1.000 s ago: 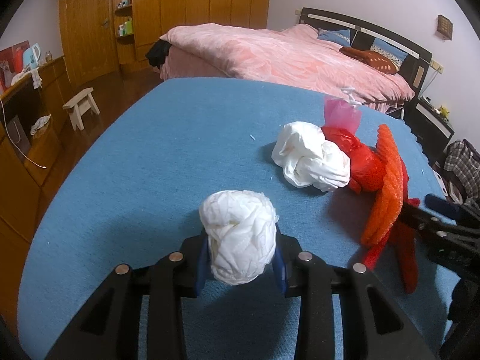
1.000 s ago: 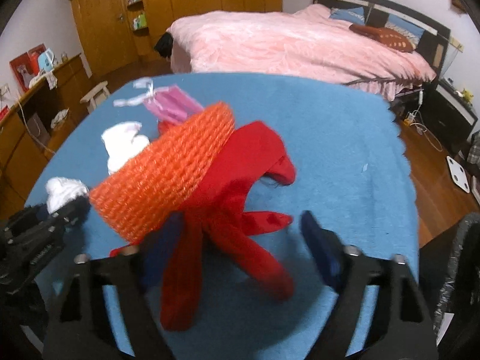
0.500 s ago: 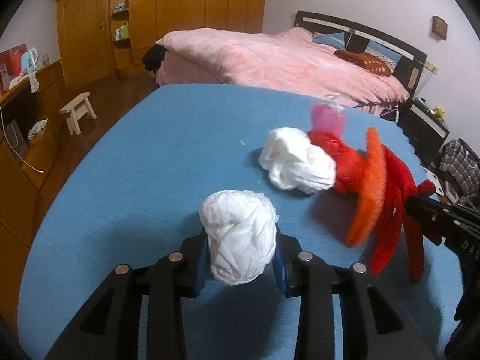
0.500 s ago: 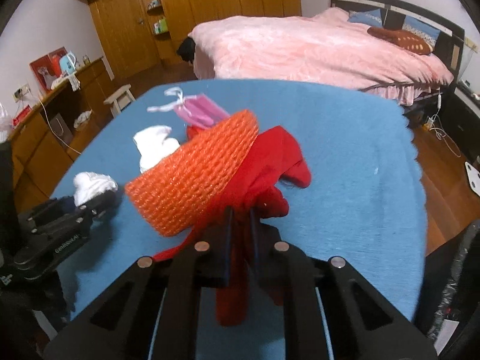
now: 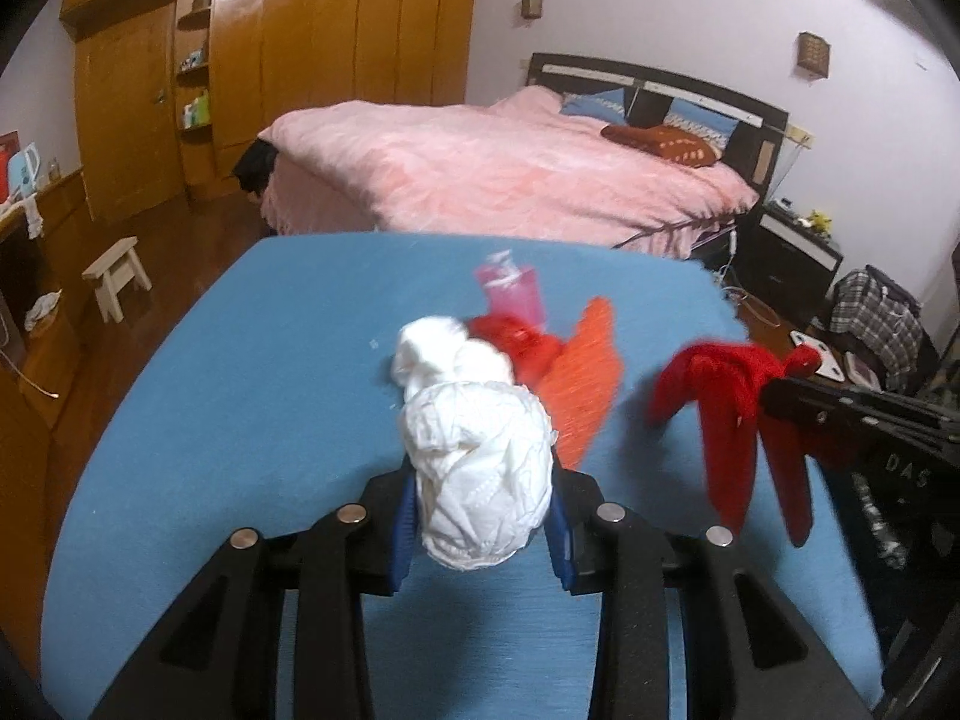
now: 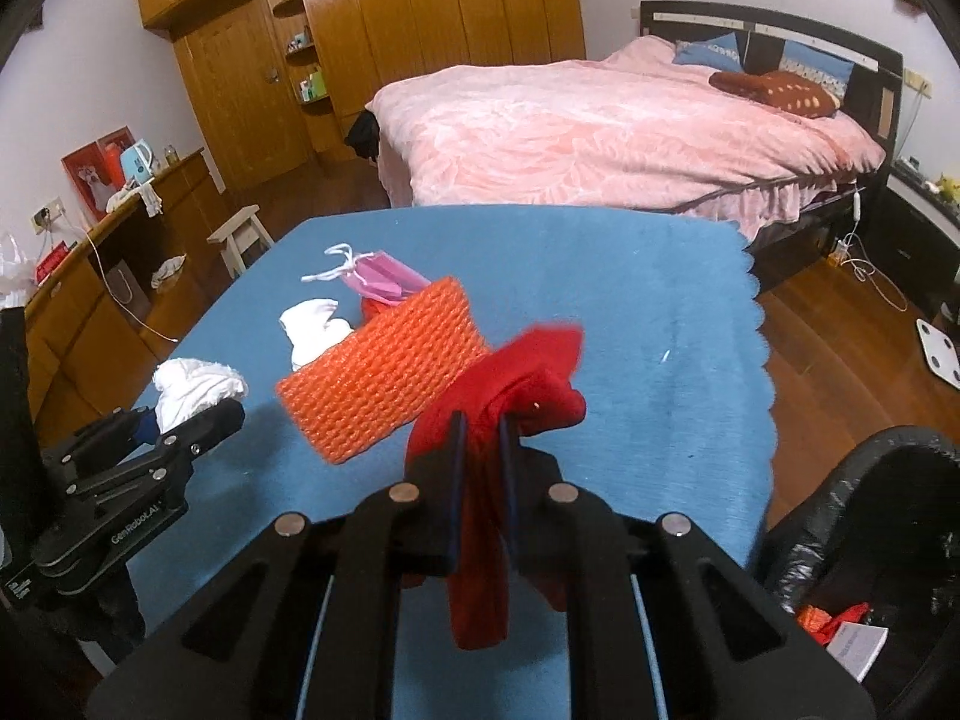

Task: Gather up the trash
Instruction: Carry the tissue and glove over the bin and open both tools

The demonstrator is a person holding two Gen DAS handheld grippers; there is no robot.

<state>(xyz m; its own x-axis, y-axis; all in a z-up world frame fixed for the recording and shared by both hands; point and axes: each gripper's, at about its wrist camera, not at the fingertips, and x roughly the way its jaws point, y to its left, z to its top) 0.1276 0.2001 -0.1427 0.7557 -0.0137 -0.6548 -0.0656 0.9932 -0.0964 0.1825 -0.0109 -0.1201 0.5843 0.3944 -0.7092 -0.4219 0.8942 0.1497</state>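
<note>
My left gripper (image 5: pixel 480 498) is shut on a crumpled white paper wad (image 5: pixel 480 468) and holds it above the blue table (image 5: pixel 240 420). My right gripper (image 6: pixel 480 438) is shut on a red rag (image 6: pixel 516 396), lifted off the table; it hangs at the right of the left wrist view (image 5: pixel 732 396). On the table lie an orange foam net (image 6: pixel 384 378), a second white wad (image 6: pixel 315 330), a pink mask (image 6: pixel 378 276) and a red scrap (image 5: pixel 516 342).
A bin lined with a black bag (image 6: pixel 870 540), with scraps inside, stands at the table's right front corner. A pink bed (image 6: pixel 600 120) lies beyond the table. A wooden stool (image 6: pixel 240 234) and cabinets stand to the left.
My right gripper closed on the red rag and lifted it up and right, off the orange net, which stayed on the table. My left gripper rose with the white wad.
</note>
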